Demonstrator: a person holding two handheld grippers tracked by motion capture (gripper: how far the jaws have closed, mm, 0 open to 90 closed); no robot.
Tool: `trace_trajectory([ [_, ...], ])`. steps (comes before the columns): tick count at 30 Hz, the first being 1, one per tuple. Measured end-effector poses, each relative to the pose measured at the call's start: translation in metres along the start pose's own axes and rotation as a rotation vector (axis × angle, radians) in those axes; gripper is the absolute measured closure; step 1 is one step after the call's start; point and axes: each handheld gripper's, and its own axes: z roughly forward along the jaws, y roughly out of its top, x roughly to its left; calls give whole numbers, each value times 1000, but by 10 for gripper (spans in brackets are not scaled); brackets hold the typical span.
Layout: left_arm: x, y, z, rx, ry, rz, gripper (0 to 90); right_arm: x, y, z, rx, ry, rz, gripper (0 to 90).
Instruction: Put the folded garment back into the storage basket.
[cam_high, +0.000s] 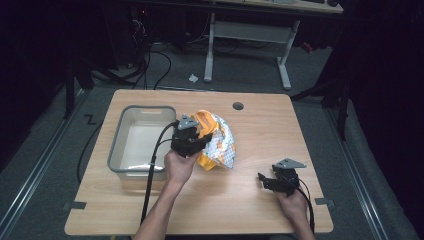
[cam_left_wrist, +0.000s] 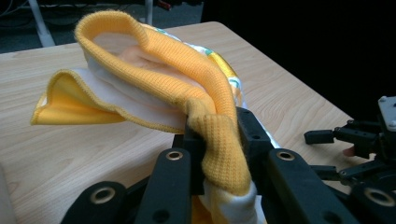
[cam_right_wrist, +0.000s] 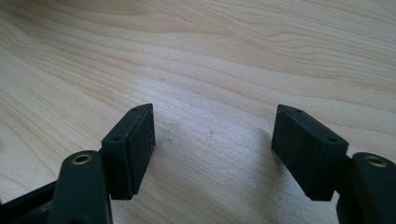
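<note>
A small garment (cam_high: 217, 142), orange ribbed trim with a white printed body, hangs over the middle of the wooden table (cam_high: 250, 200). My left gripper (cam_high: 192, 137) is shut on its orange collar band (cam_left_wrist: 219, 140), which is pinched between the two black pads while the rest of the cloth (cam_left_wrist: 140, 70) arches away above the tabletop. Down at the right front of the table my right gripper (cam_high: 267, 180) stands open, pointing left. Between its pads (cam_right_wrist: 135, 144) there is only bare wood.
A grey plastic tub (cam_high: 122, 150) stands at the table's left, just left of the lifted garment. A round cable hole (cam_high: 238, 106) sits near the far edge. Behind the table are a white desk frame (cam_high: 285, 65) and cables on the floor.
</note>
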Motion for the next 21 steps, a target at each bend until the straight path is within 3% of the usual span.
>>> trace_trajectory([
  [14,9,9,-22,-15,10,13,774,0,0,0,0,0,0,305],
  [21,17,10,-31,-24,15,-2,774,0,0,0,0,0,0,305],
])
